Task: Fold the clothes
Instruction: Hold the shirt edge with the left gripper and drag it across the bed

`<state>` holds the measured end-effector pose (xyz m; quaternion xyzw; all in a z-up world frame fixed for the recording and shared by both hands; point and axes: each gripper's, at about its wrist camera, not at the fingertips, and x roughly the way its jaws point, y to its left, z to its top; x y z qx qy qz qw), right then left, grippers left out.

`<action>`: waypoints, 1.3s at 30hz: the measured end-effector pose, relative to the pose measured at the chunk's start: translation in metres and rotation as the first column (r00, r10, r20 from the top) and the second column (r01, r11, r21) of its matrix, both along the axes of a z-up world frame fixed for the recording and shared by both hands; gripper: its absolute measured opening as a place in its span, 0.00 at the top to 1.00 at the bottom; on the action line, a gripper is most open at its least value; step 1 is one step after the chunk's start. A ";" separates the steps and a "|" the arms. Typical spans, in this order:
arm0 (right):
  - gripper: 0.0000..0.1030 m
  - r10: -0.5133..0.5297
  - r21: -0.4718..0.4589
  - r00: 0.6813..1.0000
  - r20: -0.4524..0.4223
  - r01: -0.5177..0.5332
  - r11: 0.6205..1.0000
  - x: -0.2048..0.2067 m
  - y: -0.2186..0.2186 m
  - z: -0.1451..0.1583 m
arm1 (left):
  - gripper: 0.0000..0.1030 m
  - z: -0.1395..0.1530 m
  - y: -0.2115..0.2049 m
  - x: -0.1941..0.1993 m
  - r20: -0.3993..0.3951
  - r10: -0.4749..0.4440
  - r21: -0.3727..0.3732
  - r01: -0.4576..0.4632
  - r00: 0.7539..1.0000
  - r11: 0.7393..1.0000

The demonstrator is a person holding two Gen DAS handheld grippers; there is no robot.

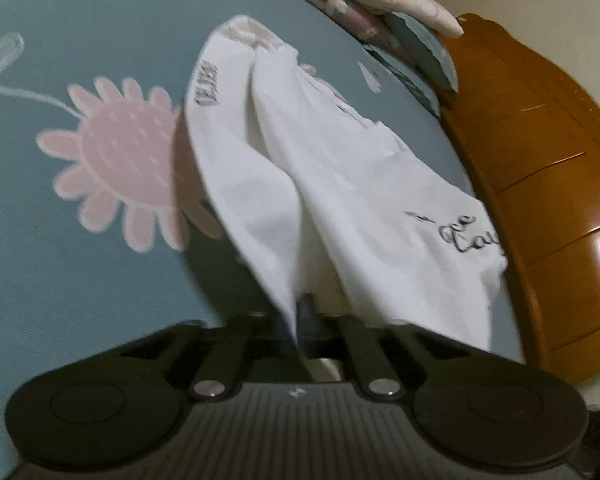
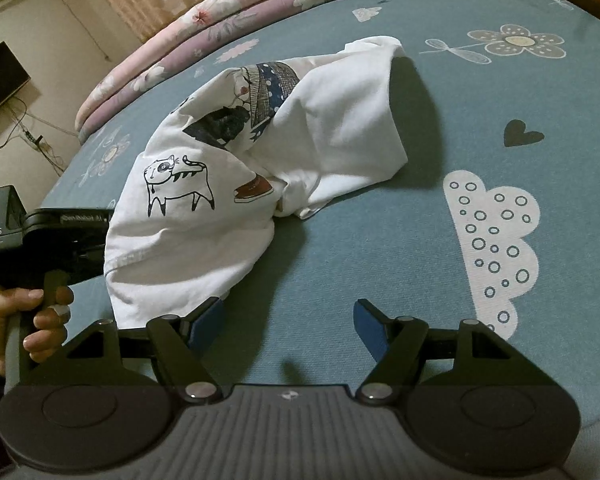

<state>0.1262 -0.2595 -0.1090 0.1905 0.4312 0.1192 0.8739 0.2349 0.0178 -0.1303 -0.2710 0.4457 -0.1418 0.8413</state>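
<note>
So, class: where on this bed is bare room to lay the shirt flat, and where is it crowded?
Free: the bedsheet between the shirt and the cloud print, ahead of the open right gripper. Crowded: the quilts along the far edge, and the left gripper pinching the shirt.

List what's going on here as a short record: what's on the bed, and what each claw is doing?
surface: blue floral bedsheet
garment: white T-shirt, crumpled, cartoon prints
left gripper: shut on a T-shirt edge, lifting it
right gripper: open, nothing between its pads, over the sheet beside the T-shirt
background: folded quilts; wooden bed frame
</note>
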 end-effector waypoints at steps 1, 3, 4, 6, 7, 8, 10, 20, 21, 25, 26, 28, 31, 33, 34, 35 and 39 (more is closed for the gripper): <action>0.26 0.000 -0.001 1.000 0.001 0.000 1.000 0.000 0.000 0.000 | 1.00 0.003 0.000 0.000 0.010 0.001 0.028 -0.002 1.000 1.000; 0.26 -0.001 -0.004 1.000 0.002 0.001 1.000 0.000 -0.001 0.000 | 1.00 0.012 0.002 0.000 0.034 0.000 0.083 -0.003 0.999 0.997; 0.26 0.000 -0.006 1.000 0.004 0.001 1.000 0.000 0.000 0.001 | 1.00 0.017 0.003 0.000 0.047 -0.003 0.106 -0.002 0.999 0.994; 0.26 0.000 -0.015 1.000 0.008 0.000 1.000 0.001 0.000 0.002 | 1.00 0.028 0.009 0.002 0.064 -0.010 0.148 0.000 0.998 0.989; 0.26 0.001 -0.020 1.000 0.011 -0.001 1.000 0.001 0.001 0.003 | 1.00 0.033 0.013 0.004 0.070 -0.010 0.170 -0.002 0.998 0.985; 0.26 0.002 -0.024 1.000 0.014 -0.002 1.000 0.001 0.001 0.003 | 1.00 0.037 0.017 0.005 0.076 -0.011 0.189 -0.003 0.997 0.982; 0.26 0.003 -0.028 1.000 0.017 -0.003 1.000 0.002 0.002 0.004 | 1.00 0.046 0.025 0.007 0.088 -0.015 0.213 -0.004 0.996 0.977; 0.26 -0.001 -0.028 1.000 0.015 0.001 1.000 0.003 0.003 0.005 | 0.64 0.022 0.036 0.004 0.001 -0.017 0.066 0.017 1.000 0.998; 0.26 -0.002 -0.029 1.000 0.015 0.002 1.000 0.003 0.003 0.005 | 0.61 0.017 0.036 0.003 -0.009 -0.008 0.048 0.009 1.000 0.999; 0.26 -0.007 -0.025 1.000 0.011 0.007 1.000 0.004 0.001 0.004 | 0.61 0.003 0.032 0.004 -0.028 0.004 -0.025 -0.005 1.000 1.000; 0.26 -0.005 -0.026 1.000 0.010 0.005 1.000 0.004 0.002 0.003 | 0.61 0.001 0.030 0.005 -0.031 0.002 -0.032 -0.003 1.000 0.999; 0.26 0.000 -0.028 1.000 0.008 0.000 1.000 0.005 0.003 0.003 | 0.62 -0.002 0.024 0.008 -0.029 -0.006 -0.040 0.005 1.000 0.999; 0.26 0.005 -0.032 1.000 0.006 -0.005 0.999 0.006 0.004 0.002 | 0.79 -0.003 0.014 0.011 -0.027 -0.024 -0.018 0.024 0.999 1.000; 0.26 0.005 -0.030 1.000 0.000 -0.005 1.000 0.007 0.003 0.001 | 0.93 -0.001 0.007 0.012 -0.017 -0.035 0.042 0.036 0.999 0.998; 0.26 0.002 -0.027 1.000 -0.002 -0.002 1.000 0.008 0.003 0.001 | 0.95 0.001 0.005 0.011 -0.006 -0.040 0.063 0.041 0.999 0.997; 0.26 0.002 -0.027 1.000 -0.003 -0.002 1.000 0.008 0.002 0.000 | 0.95 0.003 0.005 0.010 0.000 -0.042 0.078 0.042 0.999 0.996; 0.26 -0.002 -0.027 1.000 -0.005 0.002 1.000 0.010 0.001 -0.001 | 0.97 0.016 0.014 0.011 0.017 -0.034 0.145 0.031 0.999 0.989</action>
